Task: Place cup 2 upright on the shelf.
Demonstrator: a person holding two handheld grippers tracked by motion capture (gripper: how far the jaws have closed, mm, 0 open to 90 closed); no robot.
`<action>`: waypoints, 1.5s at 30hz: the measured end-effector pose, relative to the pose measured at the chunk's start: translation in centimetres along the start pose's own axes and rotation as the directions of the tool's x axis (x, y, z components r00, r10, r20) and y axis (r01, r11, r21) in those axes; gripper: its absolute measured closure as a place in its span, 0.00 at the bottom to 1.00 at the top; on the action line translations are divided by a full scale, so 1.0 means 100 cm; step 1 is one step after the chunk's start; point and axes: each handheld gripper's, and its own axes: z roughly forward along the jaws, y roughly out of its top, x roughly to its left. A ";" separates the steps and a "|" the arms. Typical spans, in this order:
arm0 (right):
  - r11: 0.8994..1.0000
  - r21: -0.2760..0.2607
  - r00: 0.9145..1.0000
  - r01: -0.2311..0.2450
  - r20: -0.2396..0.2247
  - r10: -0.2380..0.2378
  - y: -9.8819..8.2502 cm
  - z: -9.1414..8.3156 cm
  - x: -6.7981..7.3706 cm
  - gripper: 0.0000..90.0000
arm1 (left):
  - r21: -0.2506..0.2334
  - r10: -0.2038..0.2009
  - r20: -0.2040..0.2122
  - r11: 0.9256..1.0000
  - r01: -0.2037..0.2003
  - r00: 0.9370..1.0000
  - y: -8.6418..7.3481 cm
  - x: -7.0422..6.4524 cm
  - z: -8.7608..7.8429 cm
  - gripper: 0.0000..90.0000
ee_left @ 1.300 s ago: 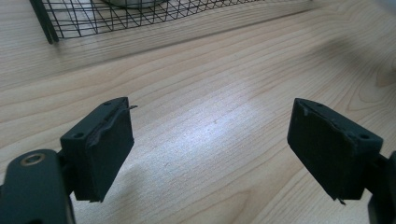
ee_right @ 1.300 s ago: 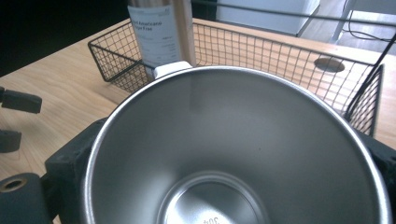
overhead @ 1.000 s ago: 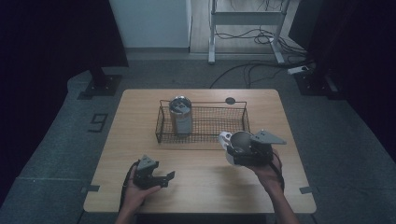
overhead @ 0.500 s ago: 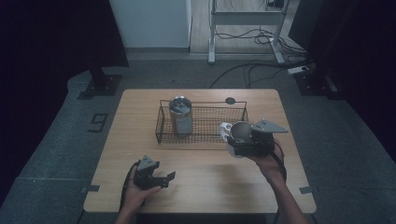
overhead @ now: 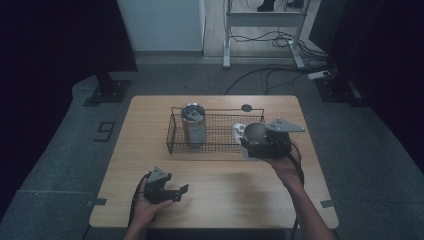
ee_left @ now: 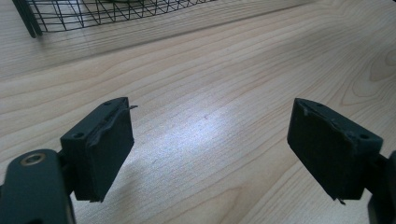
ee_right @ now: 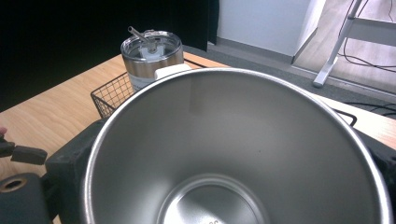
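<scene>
Steel cup (overhead: 255, 134) sits clenched in the right gripper (overhead: 252, 145), held above the wire basket's (overhead: 220, 146) right end; a lidded tumbler (overhead: 193, 123) stands at the basket's left end. Left gripper (overhead: 177, 190) rests near the desk's (overhead: 225, 195) front edge; jaws spread, grasping nothing.

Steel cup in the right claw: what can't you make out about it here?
- Outer wall and base: in the right gripper view the steel cup faces the camera mouth-first and hides them.
- Marks on its floor: cut off by that view's bottom edge.
- Right claw pads: the cup covers them.
- Gap between cup and basket: too small in the high view.
</scene>
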 end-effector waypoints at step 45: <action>0.999 0.042 0.999 -0.022 0.046 0.020 0.034 0.060 -0.037 0.06 | -0.010 -0.005 0.009 1.000 0.005 1.000 -0.001 -0.001 -0.002 0.16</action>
